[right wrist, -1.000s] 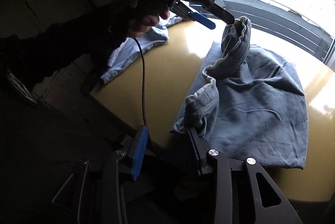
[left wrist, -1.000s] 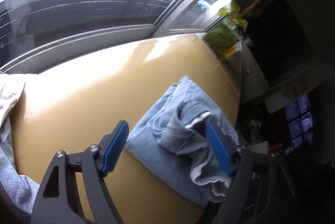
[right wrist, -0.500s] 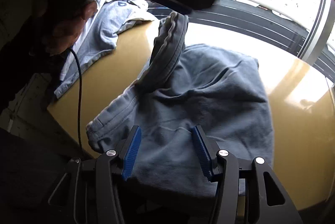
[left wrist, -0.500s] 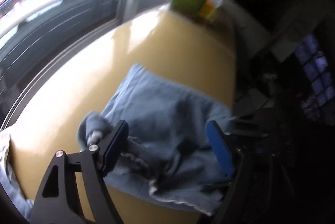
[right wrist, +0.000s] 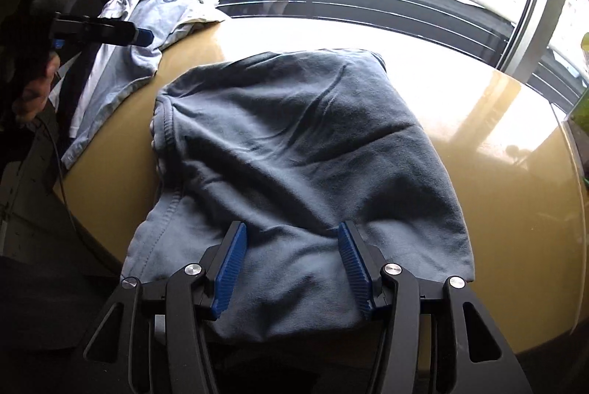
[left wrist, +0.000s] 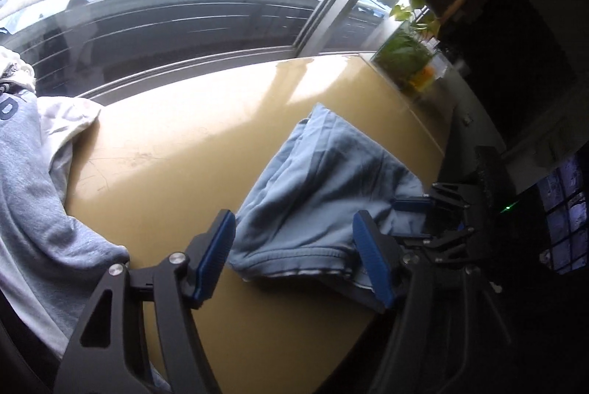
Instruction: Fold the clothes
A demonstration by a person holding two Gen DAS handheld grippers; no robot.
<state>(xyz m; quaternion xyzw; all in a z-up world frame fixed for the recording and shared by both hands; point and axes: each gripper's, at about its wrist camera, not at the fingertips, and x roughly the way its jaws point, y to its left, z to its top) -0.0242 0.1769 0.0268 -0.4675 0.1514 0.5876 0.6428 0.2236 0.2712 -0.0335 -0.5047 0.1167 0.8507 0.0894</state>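
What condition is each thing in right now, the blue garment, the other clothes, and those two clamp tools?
Blue garment: folded over, lying flat on the table, wrinkled, released.
Grey and white clothes: unfolded heap at the table's edge.
Left gripper: open, empty, by the garment's hem.
Right gripper: open, empty, over the garment's near edge.
Yellow table: glossy, sunlit.
Potted plant: upright by the window.

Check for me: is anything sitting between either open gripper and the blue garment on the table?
Nothing visible. The right gripper hangs open directly over the near edge of the blue garment. The left gripper is open beside its hem, with only bare table around. The grey clothes pile lies off to the side.
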